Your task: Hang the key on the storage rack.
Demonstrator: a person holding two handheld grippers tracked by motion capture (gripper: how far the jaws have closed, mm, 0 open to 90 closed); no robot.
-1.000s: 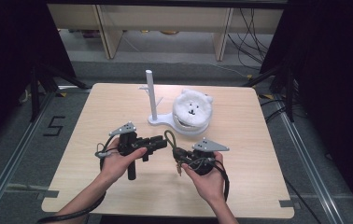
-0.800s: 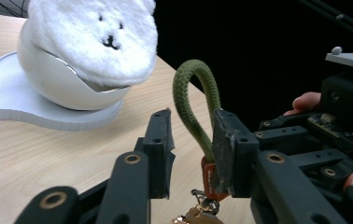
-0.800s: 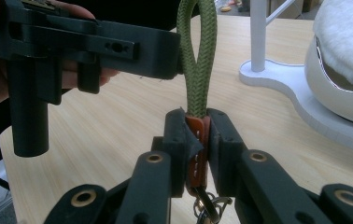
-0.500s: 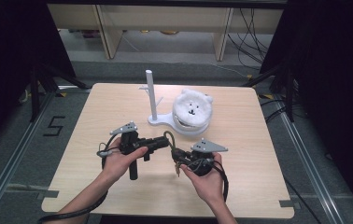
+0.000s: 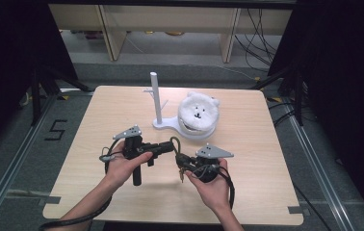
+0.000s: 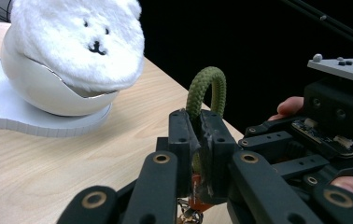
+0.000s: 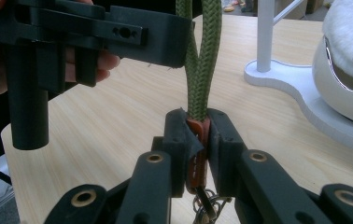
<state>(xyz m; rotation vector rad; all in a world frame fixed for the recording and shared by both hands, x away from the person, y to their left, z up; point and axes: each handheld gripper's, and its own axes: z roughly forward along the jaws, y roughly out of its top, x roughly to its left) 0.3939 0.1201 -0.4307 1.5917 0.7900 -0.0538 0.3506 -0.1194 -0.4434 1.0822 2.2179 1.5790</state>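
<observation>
Two tools, left tool (image 6: 197, 140) and right tool (image 7: 197, 140), both clench the green cord loop (image 6: 206, 88); no readable writing.

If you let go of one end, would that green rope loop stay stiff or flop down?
Probably flop. The green rope loop is braided cord that bends in a tight curve above the left gripper, so it looks soft. It seems light. The right gripper pinches its orange tab, so that end likely won't slip.

A lab recording bay: black curtains (image 5: 6, 72), floor rails (image 5: 6, 183), taped table (image 5: 247, 159), loose cables (image 5: 259, 29).
</observation>
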